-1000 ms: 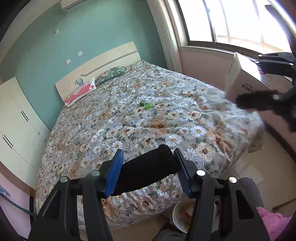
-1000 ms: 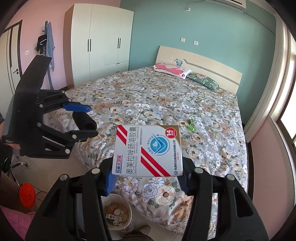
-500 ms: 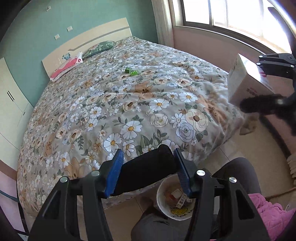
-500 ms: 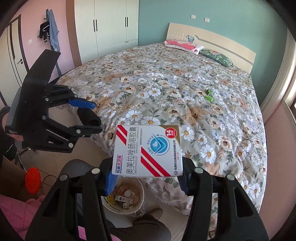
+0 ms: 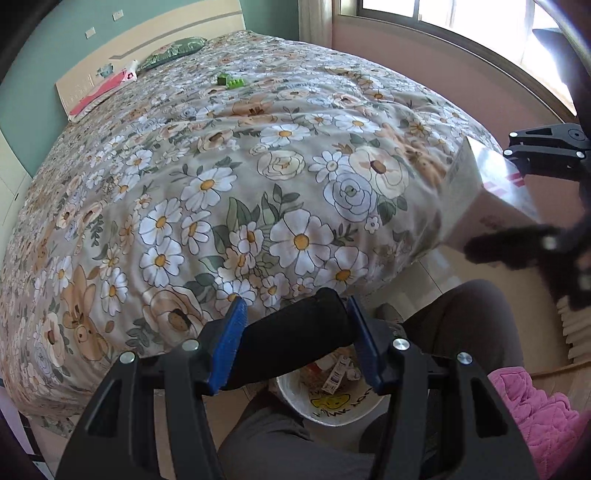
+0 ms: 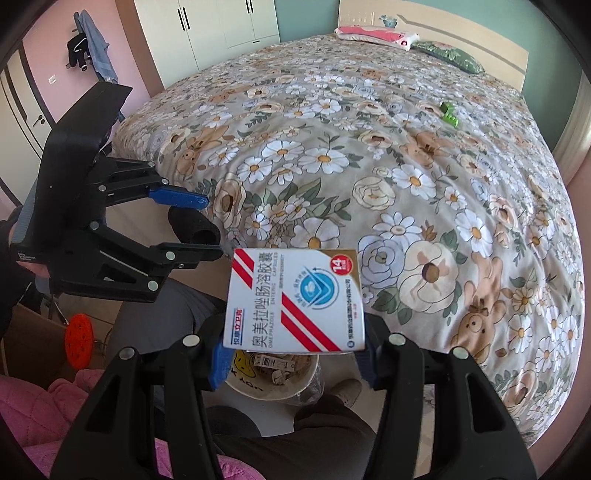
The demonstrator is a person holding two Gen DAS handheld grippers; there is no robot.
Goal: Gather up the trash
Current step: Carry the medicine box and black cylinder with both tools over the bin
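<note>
My left gripper (image 5: 295,343) is shut on a black foam tube (image 5: 291,341) and holds it above a white trash bin (image 5: 332,406) with scraps inside, on the floor at the foot of the bed. My right gripper (image 6: 291,354) is shut on a white medicine box with red stripes (image 6: 295,301), held just above the same bin (image 6: 273,380). The right gripper and box show at the right edge of the left wrist view (image 5: 487,199). The left gripper and tube show at the left of the right wrist view (image 6: 194,229). A small green object (image 5: 229,80) lies far up the bed.
A large bed with a floral quilt (image 5: 240,177) fills the view ahead. Pillows (image 6: 373,35) lie by the headboard. The person's dark-trousered legs (image 5: 461,321) flank the bin. White wardrobes (image 6: 221,26) stand at the left, a window (image 5: 461,22) at the right.
Both grippers have tilted down and come lower toward the bin at the foot of the bed. Each keeps its grip on its object.
</note>
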